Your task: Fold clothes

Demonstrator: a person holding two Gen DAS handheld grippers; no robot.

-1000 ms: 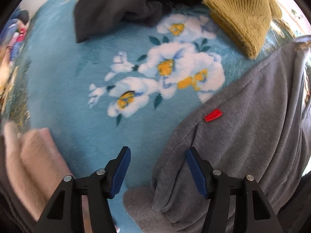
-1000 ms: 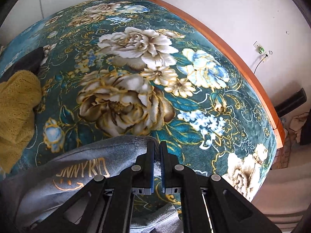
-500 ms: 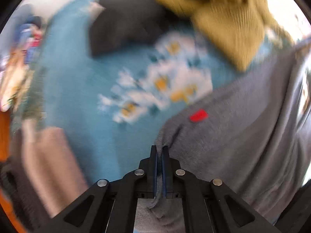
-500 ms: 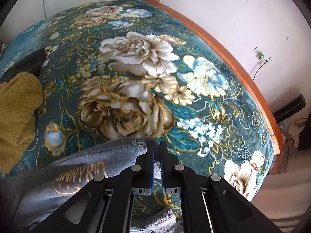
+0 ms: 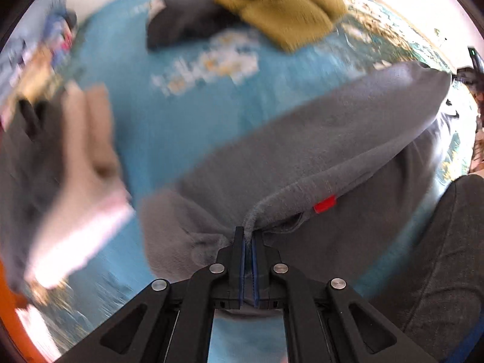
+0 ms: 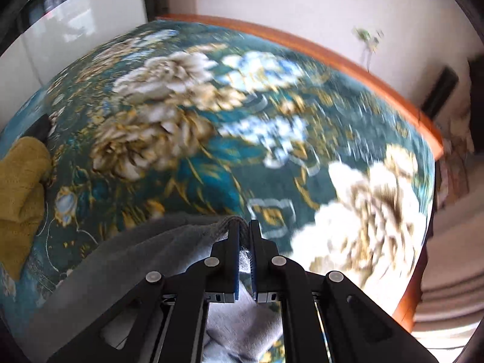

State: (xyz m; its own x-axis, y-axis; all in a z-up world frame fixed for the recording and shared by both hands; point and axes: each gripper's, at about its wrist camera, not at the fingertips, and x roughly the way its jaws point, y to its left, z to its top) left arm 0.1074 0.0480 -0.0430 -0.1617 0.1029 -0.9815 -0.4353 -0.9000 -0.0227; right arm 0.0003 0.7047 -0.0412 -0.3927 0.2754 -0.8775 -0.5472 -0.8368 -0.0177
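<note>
On the bed, the grey sweatshirt stretches from 6 toward 2 o'clock in the left view. The left claw is clenched on its edge near a red tag. The right claw grips its ribbed hem. A mustard sweater lies at 12.

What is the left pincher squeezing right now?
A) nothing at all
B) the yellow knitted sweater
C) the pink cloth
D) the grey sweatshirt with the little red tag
D: the left gripper is shut on an edge of the grey sweatshirt, close to its red tag.
</note>
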